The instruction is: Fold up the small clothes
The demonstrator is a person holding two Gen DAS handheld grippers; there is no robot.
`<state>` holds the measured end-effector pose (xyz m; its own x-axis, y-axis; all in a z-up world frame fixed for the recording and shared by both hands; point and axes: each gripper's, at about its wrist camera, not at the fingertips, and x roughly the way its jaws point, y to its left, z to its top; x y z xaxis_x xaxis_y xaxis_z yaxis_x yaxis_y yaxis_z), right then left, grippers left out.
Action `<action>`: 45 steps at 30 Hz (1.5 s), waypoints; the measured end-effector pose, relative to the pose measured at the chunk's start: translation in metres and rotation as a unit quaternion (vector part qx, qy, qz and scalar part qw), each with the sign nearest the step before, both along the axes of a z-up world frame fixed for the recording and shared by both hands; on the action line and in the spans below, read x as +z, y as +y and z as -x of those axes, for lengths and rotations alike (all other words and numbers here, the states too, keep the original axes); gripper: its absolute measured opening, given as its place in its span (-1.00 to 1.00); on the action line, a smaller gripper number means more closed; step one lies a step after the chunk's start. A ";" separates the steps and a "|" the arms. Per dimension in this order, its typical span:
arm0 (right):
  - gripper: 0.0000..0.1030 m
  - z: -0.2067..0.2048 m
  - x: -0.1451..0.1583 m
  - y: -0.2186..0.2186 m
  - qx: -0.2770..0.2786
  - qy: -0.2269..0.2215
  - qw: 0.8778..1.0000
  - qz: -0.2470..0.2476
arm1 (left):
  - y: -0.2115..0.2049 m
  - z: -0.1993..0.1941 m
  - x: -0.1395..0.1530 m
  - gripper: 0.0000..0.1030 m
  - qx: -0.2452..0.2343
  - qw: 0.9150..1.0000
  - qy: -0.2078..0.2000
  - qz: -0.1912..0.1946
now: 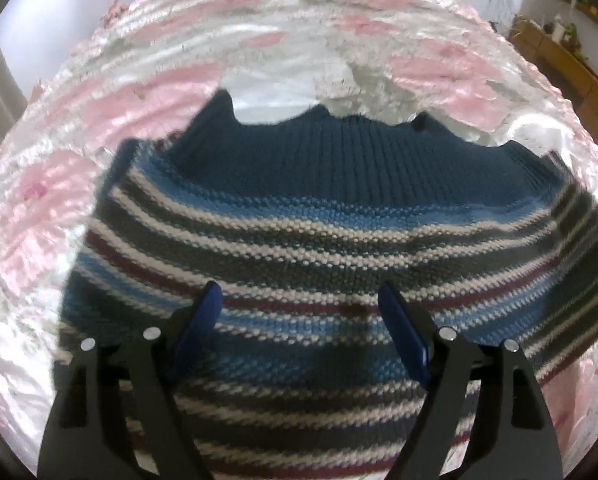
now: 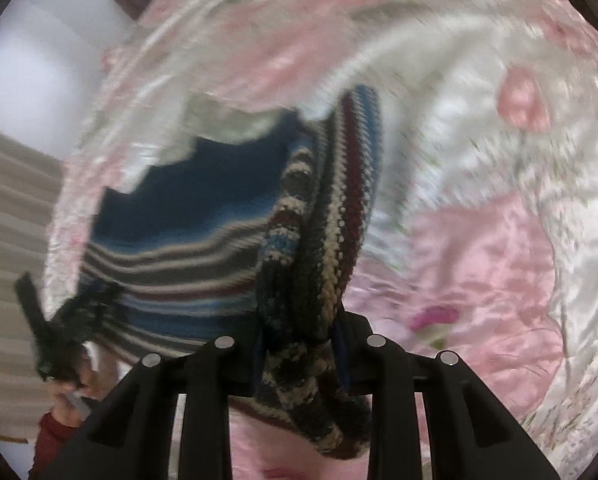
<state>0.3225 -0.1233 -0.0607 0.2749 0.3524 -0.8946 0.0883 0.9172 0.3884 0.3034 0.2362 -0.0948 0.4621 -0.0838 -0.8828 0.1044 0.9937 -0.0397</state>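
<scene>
Striped knit sweater (image 1: 319,240): soft, floppy, fairly thick; right tool (image 2: 301,344) pinches a bunched edge, left tool (image 1: 299,320) gapes wide above.

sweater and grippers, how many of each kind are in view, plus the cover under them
striped knit sweater: 1
grippers: 2, the left gripper and the right gripper
pink floral bedcover: 1
total: 4

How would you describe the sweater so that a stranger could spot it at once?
On the pink and white floral bedspread lies one knitted sweater. Its dark blue ribbed band and blue, white, grey and maroon stripes set it apart from the pale satin.
</scene>
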 end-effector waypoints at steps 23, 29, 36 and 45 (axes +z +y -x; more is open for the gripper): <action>-0.43 -0.016 -0.018 0.196 0.203 -0.006 0.975 0.089 | 0.030 -0.002 -0.001 0.55 0.004 1.000 -0.007 -0.013; 0.14 -0.018 -0.027 0.200 0.208 0.004 0.977 0.044 | 0.032 -0.007 -0.005 0.55 0.013 1.000 0.008 -0.008; 0.23 -0.010 0.018 0.151 0.174 -0.023 0.982 -0.064 | 0.023 -0.008 0.013 0.55 0.013 1.000 0.008 0.022; 0.25 0.001 0.018 0.063 0.097 -0.021 0.995 0.007 | -0.041 -0.027 0.025 0.71 -0.028 0.991 0.053 0.117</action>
<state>0.3214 -0.0603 -0.0425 0.2400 0.3898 -0.8891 -0.1067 0.9209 0.3749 0.3303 0.1956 -0.0696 0.3571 -0.3150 -0.8794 0.1424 0.9488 -0.2820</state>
